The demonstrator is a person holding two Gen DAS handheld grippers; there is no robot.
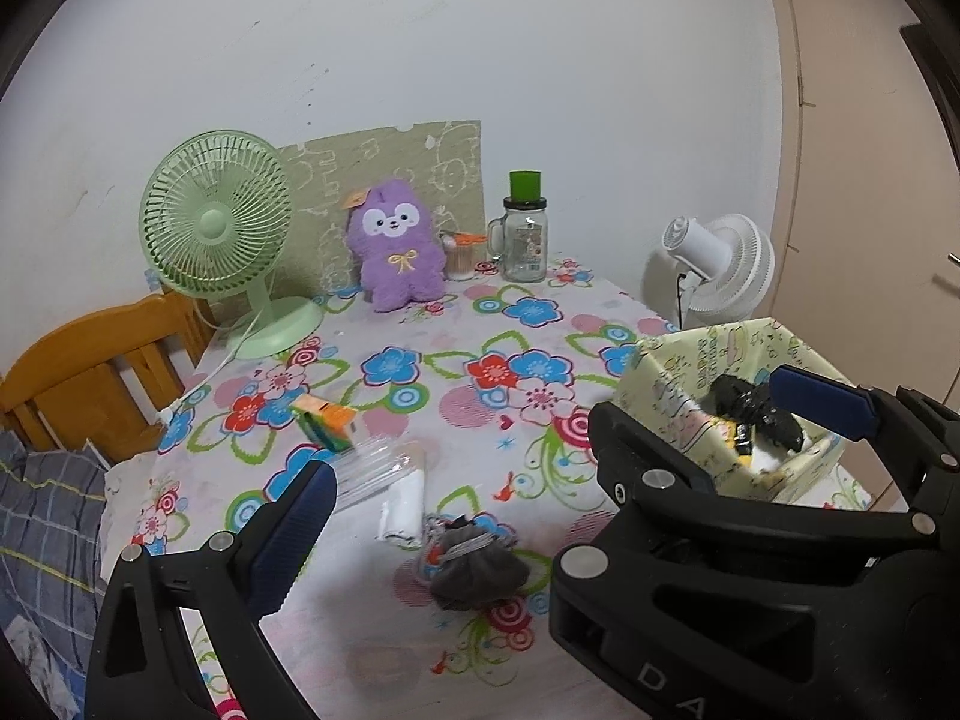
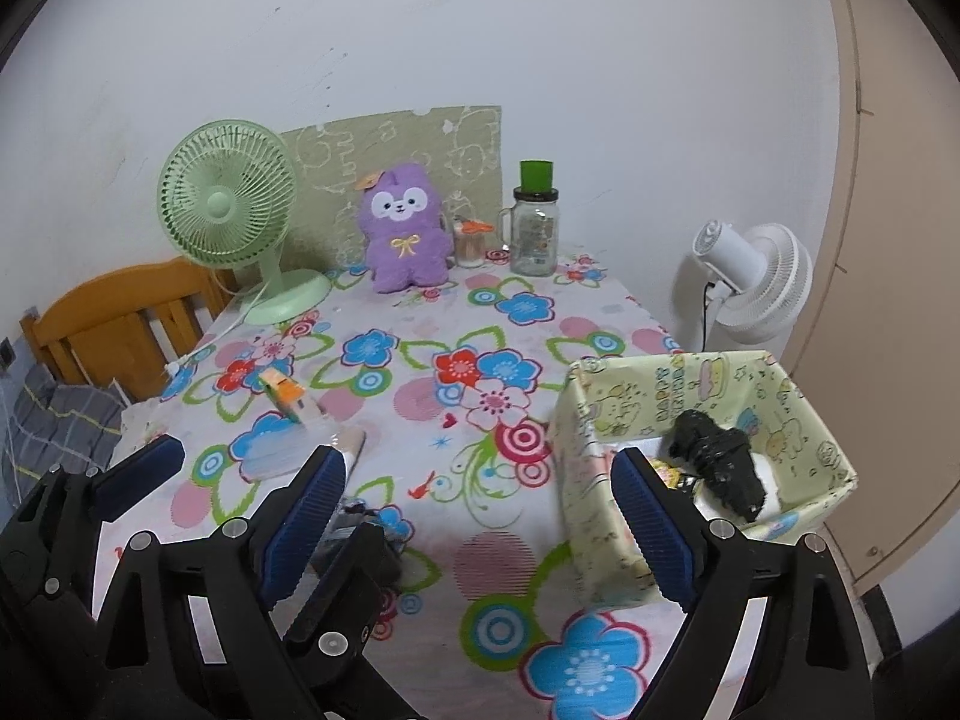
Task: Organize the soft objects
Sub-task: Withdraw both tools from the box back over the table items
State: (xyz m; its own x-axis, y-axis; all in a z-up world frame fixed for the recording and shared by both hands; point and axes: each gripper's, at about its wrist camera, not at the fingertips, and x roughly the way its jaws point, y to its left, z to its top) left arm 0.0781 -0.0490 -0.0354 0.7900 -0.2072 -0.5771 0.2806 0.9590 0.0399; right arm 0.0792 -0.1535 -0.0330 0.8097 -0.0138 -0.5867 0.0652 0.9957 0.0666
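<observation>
My left gripper point(image 1: 558, 468) is wide open above the floral table, holding nothing. Below its gap lie a grey sock bundle point(image 1: 477, 567) and a white rolled cloth point(image 1: 405, 507). Its right finger reaches over a pale yellow patterned box point(image 1: 666, 378) that holds a black soft item point(image 1: 750, 408). My right gripper point(image 2: 480, 522) is open and empty too, between the sock bundle point(image 2: 360, 519), mostly hidden behind its left finger, and the box point(image 2: 678, 369) with the black item point(image 2: 714, 462). A purple plush point(image 2: 408, 228) sits upright at the back.
A green desk fan point(image 1: 216, 210) stands back left, its cord trailing over the table edge. A glass jar with a green lid point(image 1: 525, 234) stands beside the plush. An orange-green packet point(image 1: 327, 417) and a clear plastic bag point(image 1: 372, 468) lie mid-left. A white fan point(image 2: 750, 276) and a wooden chair point(image 1: 102, 360) flank the table.
</observation>
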